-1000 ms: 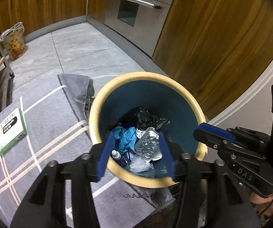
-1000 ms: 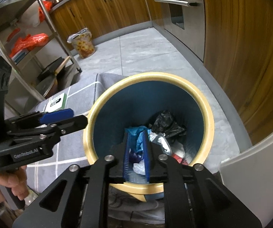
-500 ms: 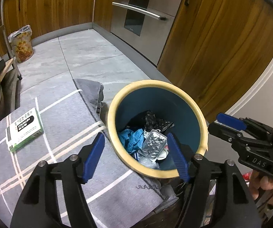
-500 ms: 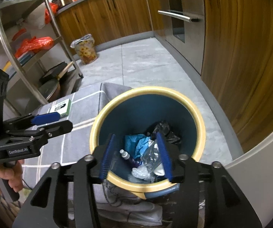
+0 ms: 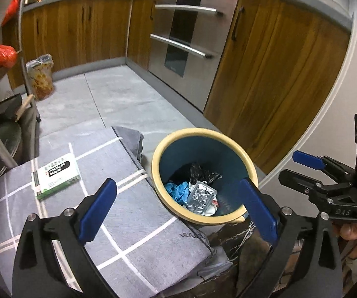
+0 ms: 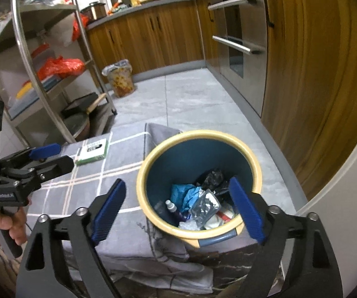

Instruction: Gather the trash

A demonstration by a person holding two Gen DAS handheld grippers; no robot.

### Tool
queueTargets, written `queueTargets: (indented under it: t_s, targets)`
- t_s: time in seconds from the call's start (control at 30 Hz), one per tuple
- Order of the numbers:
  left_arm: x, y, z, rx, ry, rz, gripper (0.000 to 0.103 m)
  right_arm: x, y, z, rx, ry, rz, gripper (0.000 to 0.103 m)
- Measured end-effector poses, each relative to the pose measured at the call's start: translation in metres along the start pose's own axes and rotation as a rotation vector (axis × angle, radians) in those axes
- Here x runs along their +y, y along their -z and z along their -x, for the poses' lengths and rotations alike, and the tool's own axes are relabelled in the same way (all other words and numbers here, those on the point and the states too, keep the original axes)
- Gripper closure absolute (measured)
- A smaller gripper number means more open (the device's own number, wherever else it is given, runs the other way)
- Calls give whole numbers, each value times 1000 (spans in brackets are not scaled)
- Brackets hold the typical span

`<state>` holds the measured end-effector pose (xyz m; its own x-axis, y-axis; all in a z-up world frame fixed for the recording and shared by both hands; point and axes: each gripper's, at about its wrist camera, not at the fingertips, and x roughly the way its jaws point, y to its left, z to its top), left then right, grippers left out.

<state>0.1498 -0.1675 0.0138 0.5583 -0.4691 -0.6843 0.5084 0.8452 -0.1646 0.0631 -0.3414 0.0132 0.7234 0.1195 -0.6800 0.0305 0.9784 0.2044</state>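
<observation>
blue pads are seen spread wide on both sides: the left claw [image 5: 178,206] and the right claw [image 6: 178,206] have just been opening, and nothing is held between the jaws of either. compared with a second ago, when the right pads were nearly together and low over the bin, both claws are now seen drawn back and higher, with more kitchen floor and cabinets in view. the bin [image 5: 249,171], blue inside with a pale yellow rim, is stood just off the edge of the desk [image 5: 128,223] with its grey checked cloth. inside it, a crumpled blue glove [image 6: 185,193], a silver blister pack [image 6: 207,207], a small white bottle [image 6: 171,206] and a black wrapper [image 6: 213,177] are seen lying loose. the drop looks finished, so that piece of trash can be counted as collected. one green and white box [image 5: 55,176] is left lying flat on the cloth, well apart from the bin, and is judged the likely next pick, nearer the left claw.
</observation>
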Motion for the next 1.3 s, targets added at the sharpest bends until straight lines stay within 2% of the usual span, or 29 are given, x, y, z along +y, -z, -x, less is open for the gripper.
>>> queueTargets:
  t_s: [0.07, 0.27, 0.43, 0.67, 0.87, 1.3]
  targets:
    - [-1, 4, 9, -11, -12, -8, 6, 2, 4, 10, -20, 0, 1, 12]
    - [-5, 18, 36, -40, -37, -35, 6, 11, 14, 33, -73, 10, 8, 9]
    - [-8, 27, 56, -98, -53, -46, 6, 19, 25, 50, -128, 21, 14, 8]
    - [-9, 36, 72, -146, -71, -35, 6, 32, 43, 65, -195, 52, 41, 7]
    - [-10, 35, 77, -184, -77, -49, 6, 39, 48, 68, -207, 60, 76, 6]
    - [-11, 37, 73, -171, -109, -55, 6, 38, 46, 67, -202, 32, 63, 6]
